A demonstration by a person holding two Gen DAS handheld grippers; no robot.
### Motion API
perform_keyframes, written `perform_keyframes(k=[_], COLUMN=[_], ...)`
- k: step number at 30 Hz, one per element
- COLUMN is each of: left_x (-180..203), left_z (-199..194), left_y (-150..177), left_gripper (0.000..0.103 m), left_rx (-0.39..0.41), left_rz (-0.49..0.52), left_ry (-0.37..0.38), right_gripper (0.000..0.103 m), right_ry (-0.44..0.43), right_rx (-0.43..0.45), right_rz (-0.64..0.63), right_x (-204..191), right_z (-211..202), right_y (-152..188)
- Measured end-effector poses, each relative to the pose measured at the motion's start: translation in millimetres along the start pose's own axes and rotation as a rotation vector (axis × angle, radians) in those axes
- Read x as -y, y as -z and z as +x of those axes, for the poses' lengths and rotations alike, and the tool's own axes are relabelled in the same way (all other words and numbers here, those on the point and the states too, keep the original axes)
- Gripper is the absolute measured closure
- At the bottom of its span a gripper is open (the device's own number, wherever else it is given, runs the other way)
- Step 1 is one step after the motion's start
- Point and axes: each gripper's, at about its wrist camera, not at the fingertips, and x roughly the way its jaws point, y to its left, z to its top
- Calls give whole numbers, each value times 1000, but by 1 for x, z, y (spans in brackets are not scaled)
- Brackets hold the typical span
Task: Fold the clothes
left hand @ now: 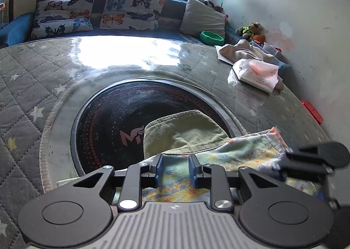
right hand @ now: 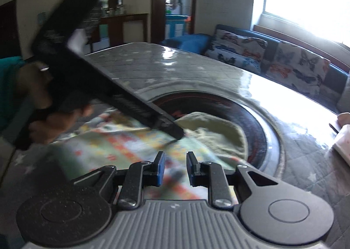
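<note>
A patterned yellow, green and blue cloth (left hand: 240,150) lies on the table's near side. It partly covers an olive-green corduroy garment (left hand: 183,130) that rests on the round black disc (left hand: 113,117). My left gripper (left hand: 175,166) hangs low over the patterned cloth with its jaws a little apart, and the cloth shows flat in the gap. From the right wrist view, the left gripper's tip (right hand: 176,131) sits where the patterned cloth (right hand: 122,139) meets the green garment (right hand: 214,130), held by a hand (right hand: 59,122). My right gripper (right hand: 176,168) is slightly open above the cloth's near edge, nothing pinched.
The table wears a grey quilted star cover (left hand: 32,87) under glossy plastic. A tissue pack (left hand: 258,73), a beige cloth (left hand: 242,49) and a green bowl (left hand: 211,37) crowd the far right by the wall. A sofa with butterfly cushions (left hand: 131,10) runs behind.
</note>
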Motion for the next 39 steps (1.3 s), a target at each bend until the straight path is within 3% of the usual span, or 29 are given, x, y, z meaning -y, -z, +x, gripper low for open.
perform_keyframes(k=[7, 12, 18, 23, 32, 39], left_x=[2, 4, 8, 19, 39, 30], left_z=[0, -2, -43, -80, -93, -88], left_y=[2, 2, 10, 36, 83, 101], left_gripper=[75, 75, 75, 75, 75, 76], left_rx=[7, 10, 93, 136, 110, 74], left_rz=[2, 9, -2, 0, 6, -24], left_ry=[-13, -22, 10, 37, 63, 39], right_gripper=[82, 82, 83, 82, 82, 82], right_ry=[-67, -57, -52, -7, 48, 118], right_rx=[1, 15, 53, 52, 40, 25], right_rz=[-96, -181, -125, -81, -5, 67], right_x=[-45, -71, -66, -54, -38, -21], right_z=[-18, -21, -38, -47, -53, -62], right_y=[16, 21, 16, 19, 35, 54])
